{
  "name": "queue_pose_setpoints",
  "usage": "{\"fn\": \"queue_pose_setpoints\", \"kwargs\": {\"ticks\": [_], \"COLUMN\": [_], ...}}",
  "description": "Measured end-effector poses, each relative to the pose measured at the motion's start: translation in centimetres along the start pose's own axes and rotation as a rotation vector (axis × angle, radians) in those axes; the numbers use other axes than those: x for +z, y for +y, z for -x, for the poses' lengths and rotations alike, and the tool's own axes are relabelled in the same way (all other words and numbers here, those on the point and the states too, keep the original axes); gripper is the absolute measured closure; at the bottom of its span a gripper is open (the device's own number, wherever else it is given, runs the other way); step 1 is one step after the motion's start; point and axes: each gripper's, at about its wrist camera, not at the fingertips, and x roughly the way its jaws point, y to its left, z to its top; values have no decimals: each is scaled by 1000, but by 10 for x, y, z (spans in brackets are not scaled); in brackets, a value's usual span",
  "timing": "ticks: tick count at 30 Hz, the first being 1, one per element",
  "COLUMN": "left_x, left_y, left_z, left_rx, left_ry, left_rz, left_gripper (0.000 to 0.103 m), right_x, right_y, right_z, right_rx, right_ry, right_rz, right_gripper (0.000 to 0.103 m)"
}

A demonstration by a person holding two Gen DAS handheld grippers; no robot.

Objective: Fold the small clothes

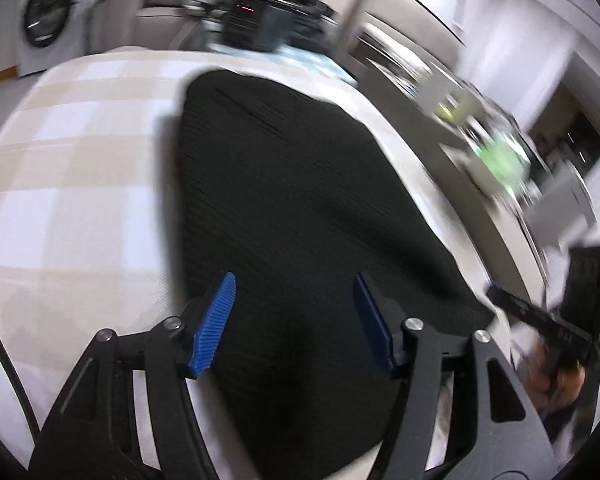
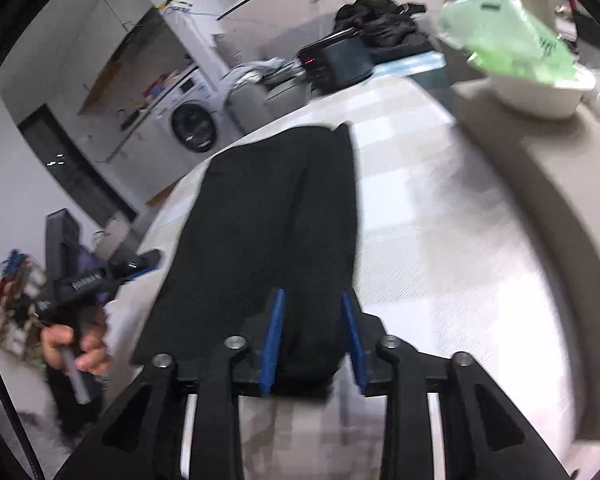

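Background clutter around a checked surface

A beige-and-white checked cloth [image 2: 440,208] covers the surface. At its far edge stands a dark device [image 2: 332,66] with small red lights, a heap of dark clothes [image 2: 380,20] behind it. A white tub [image 2: 540,98] with a green plastic bag [image 2: 508,36] over it sits on the grey ledge along one side. A white washing machine [image 2: 188,120] stands by the wall.

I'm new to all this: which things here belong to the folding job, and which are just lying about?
Part of the job:
- black garment, spread on the checked cloth
- left gripper
- right gripper

Lying about:
- washing machine
- green bag
- white tub
- dark clothes pile
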Motion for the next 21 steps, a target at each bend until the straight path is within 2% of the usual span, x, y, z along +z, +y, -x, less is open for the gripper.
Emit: {"fn": "queue_pose_setpoints", "kwargs": {"ticks": [3, 5, 8, 10, 13, 14, 16, 18, 21], "left_x": [-21, -35, -41, -49, -57, -61, -65, -68, -70], "left_y": [-26, -37, -41, -39, -34, -34, -30, -25, -20], "left_z": [-12, -14, -15, -13, -14, -12, -9, -5, -2], "left_rx": [-34, -5, 15, 9, 4, 1, -10, -23, -29], "left_ry": [42, 44, 28, 32, 32, 21, 11, 9, 10], "left_rz": [-84, -119, -164, -152, -158, -164, -157, -145, -143], "left_gripper": [45, 44, 42, 38, 36, 36, 35, 36, 35], "right_x": [-8, -10, -11, -11, -17, -19, -23, -22, -2], "right_y": [18, 28, 39, 38, 31, 30, 31, 32, 36], "right_z": [-7, -13, -12, -20, -33, -34, -33, -31, -27], "right_rx": [26, 9, 60, 55, -4, -15, -42, -37, -6], "right_ry": [17, 39, 42, 95, 163, 164, 173, 187, 120], "right_rz": [40, 79, 118, 128, 128, 140, 173, 187, 212], "right_gripper": [64, 64, 64, 60, 62, 69, 75, 75, 73]}}
